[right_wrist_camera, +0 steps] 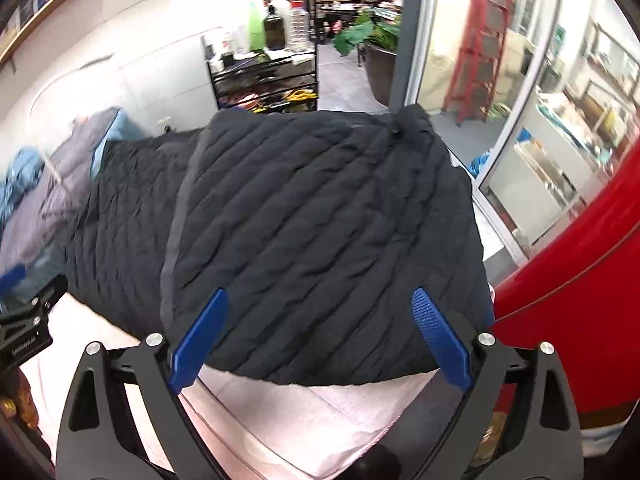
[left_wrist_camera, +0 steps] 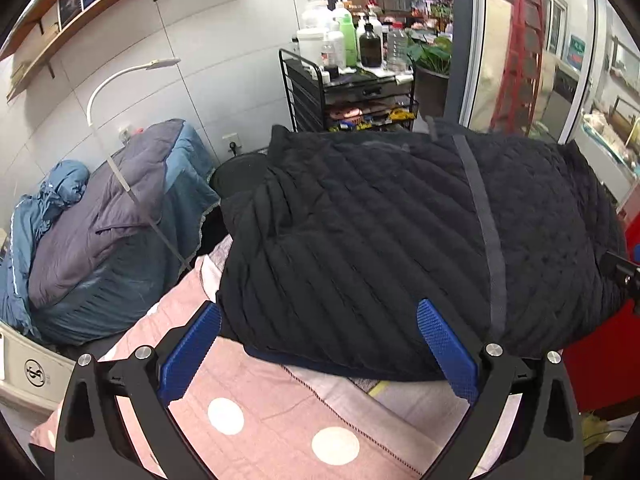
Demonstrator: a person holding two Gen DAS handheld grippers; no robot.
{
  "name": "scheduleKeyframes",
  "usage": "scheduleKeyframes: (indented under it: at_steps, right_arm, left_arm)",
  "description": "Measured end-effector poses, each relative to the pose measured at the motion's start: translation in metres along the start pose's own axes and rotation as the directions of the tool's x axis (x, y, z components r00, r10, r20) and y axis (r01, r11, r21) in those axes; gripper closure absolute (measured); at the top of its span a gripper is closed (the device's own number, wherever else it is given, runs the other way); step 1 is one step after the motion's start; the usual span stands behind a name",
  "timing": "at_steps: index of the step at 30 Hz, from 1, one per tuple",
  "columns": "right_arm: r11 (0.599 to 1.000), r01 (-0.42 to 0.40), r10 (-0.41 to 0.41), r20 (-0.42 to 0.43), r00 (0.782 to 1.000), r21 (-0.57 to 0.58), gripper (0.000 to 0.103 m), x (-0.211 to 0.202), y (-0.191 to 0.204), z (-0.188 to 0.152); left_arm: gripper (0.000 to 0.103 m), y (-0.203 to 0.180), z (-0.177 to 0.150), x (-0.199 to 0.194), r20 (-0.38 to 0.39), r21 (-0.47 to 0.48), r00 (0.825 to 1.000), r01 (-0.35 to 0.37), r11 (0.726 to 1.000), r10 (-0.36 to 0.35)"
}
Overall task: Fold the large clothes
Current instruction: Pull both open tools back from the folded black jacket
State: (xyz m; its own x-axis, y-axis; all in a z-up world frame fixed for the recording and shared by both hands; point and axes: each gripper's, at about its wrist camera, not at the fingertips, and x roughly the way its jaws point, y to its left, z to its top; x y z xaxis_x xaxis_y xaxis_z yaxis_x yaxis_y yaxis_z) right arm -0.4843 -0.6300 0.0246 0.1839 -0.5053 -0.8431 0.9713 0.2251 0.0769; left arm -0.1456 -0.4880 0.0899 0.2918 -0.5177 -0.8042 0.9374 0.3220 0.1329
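Observation:
A black quilted jacket (left_wrist_camera: 380, 232) lies folded into a broad block on a pink quilt with white dots (left_wrist_camera: 256, 400). A grey strip runs down its right part. My left gripper (left_wrist_camera: 320, 316) is open and empty, its blue pads (left_wrist_camera: 188, 356) just short of the jacket's near edge. The jacket also fills the right wrist view (right_wrist_camera: 320, 232). My right gripper (right_wrist_camera: 320, 300) is open and empty over the jacket's near edge. The left gripper's body shows at the left edge of the right wrist view (right_wrist_camera: 28, 320).
A heap of blue and grey bedding (left_wrist_camera: 100, 224) lies to the left. A white gooseneck lamp (left_wrist_camera: 120, 80) stands behind it. A black cart with bottles (left_wrist_camera: 348, 80) stands at the back. A red object (right_wrist_camera: 568, 272) is close on the right, beside glass doors (right_wrist_camera: 520, 100).

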Motion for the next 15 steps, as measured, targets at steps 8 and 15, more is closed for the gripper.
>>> scheduleKeyframes:
  at_steps: [8,15]
  right_arm:
    - [0.999,0.003,-0.003,-0.003,1.0,-0.042,0.011,-0.009,0.015,-0.001]
    - [0.998,0.033,-0.035,-0.03,0.999,-0.054,0.011,-0.007,0.016,-0.004]
  left_arm:
    - [0.006,-0.008,-0.006,0.005,-0.075,0.011,0.996,0.054,0.999,-0.053]
    - [0.006,-0.012,-0.007,0.004,-0.096,0.018,0.994,0.059,0.998,-0.057]
